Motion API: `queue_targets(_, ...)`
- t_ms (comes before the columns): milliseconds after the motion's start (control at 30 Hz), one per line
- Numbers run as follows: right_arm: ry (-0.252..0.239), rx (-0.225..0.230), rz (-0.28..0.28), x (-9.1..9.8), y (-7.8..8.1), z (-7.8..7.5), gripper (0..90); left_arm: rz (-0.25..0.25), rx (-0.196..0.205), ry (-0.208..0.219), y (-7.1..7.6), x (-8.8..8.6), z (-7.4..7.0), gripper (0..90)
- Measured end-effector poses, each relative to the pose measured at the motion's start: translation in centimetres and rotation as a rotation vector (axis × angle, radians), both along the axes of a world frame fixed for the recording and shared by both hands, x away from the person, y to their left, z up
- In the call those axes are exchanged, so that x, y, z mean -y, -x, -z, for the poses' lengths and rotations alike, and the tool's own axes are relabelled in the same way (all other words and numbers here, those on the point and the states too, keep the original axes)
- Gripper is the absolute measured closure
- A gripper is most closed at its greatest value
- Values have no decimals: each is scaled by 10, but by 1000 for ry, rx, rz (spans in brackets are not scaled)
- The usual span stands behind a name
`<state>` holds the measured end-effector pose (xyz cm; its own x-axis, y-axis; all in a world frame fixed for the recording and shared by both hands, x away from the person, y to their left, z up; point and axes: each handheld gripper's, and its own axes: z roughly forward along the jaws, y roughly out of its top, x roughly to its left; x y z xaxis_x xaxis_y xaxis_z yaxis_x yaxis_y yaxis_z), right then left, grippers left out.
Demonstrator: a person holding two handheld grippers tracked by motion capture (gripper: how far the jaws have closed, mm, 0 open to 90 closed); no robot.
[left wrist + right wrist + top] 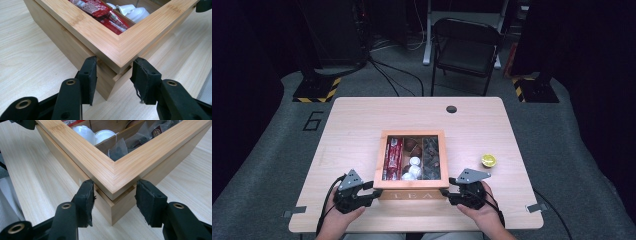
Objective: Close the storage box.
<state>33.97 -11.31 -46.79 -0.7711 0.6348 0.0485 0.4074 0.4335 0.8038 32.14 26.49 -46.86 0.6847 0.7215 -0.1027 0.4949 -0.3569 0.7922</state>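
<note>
High view: left gripper (371, 193) at near-left corner of wooden tea box (412, 188), jaws spread, corner between them w/ pads against its two sides. Red packets (100, 11) just past. Right gripper (450, 194) likewise at near-right corner, spread; white cups (96, 134), dark tea bags (135, 142) beyond.

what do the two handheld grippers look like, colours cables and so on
Both are black. The left gripper and right gripper each carry a grey three-cornered plate on top and trail a black cable. The fingers are flat black pads, worn at the edges, on arms with brass-coloured rivets.
</note>
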Motion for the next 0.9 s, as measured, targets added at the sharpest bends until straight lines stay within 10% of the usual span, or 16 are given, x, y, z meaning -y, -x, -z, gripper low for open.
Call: queue_targets(900,-107,32,91,29,-5,-18,402,-93,0,107,-6,-27,-16,407)
